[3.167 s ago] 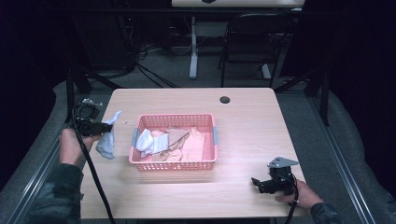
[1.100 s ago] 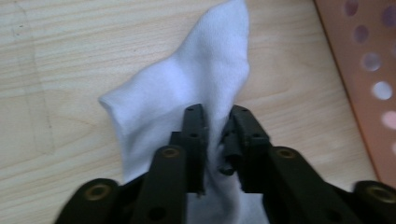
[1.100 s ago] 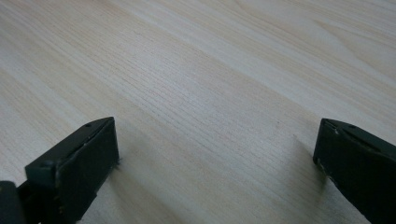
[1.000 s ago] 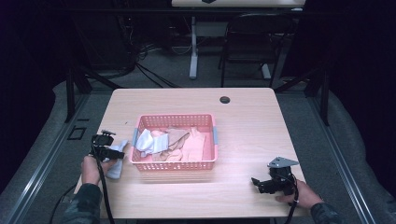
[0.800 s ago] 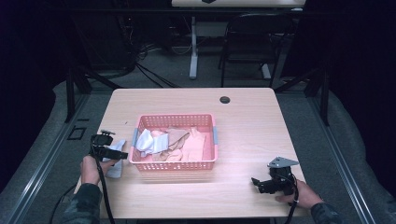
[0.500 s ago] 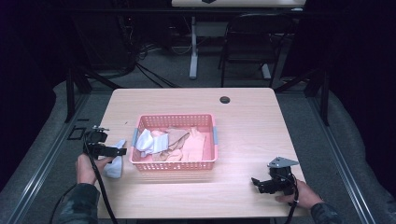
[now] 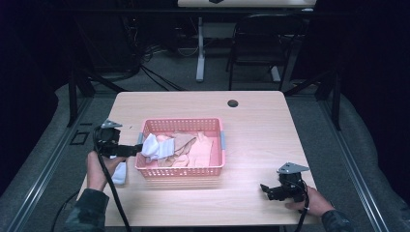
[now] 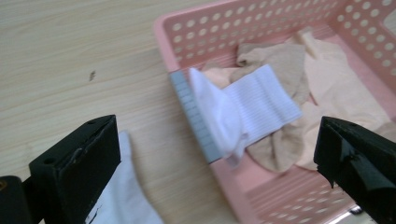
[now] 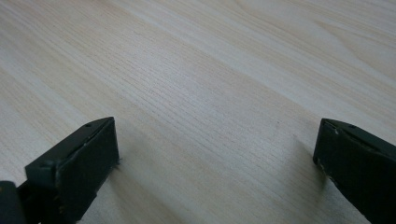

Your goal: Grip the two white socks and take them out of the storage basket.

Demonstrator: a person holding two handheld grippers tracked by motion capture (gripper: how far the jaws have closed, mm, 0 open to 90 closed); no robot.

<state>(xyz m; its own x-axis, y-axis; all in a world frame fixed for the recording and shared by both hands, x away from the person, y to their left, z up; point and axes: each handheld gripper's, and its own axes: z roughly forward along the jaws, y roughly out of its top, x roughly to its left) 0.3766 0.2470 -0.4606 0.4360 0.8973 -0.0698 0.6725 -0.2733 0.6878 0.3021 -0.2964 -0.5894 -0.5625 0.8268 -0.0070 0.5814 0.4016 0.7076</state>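
A pink basket [image 7: 181,171] [image 8: 205,28] stands mid-table with beige socks [image 7: 193,147] [image 8: 327,88] inside. A white sock [image 7: 151,145] [image 8: 243,112] hangs over its left rim, next to the grey handle pad [image 8: 196,116]. A second white sock [image 7: 119,171] [image 8: 123,200] lies flat on the table left of the basket, under the person's left hand. My left gripper [image 7: 133,151] [image 8: 217,144] is open, jaws wide, pointing at the basket's left rim with nothing between them. Near the front right edge my right gripper [image 7: 265,189] [image 9: 215,149] rests open over bare wood.
A small black round hole [image 7: 233,103] sits near the table's far edge. Beyond the table are a dark chair [image 7: 261,43] and cables on the floor. Bare wood [image 7: 261,140] stretches right of the basket.
My left gripper brought a white sock down from mid-air at the table's left, laid it on the table beside the basket and opened. The right gripper has not moved.
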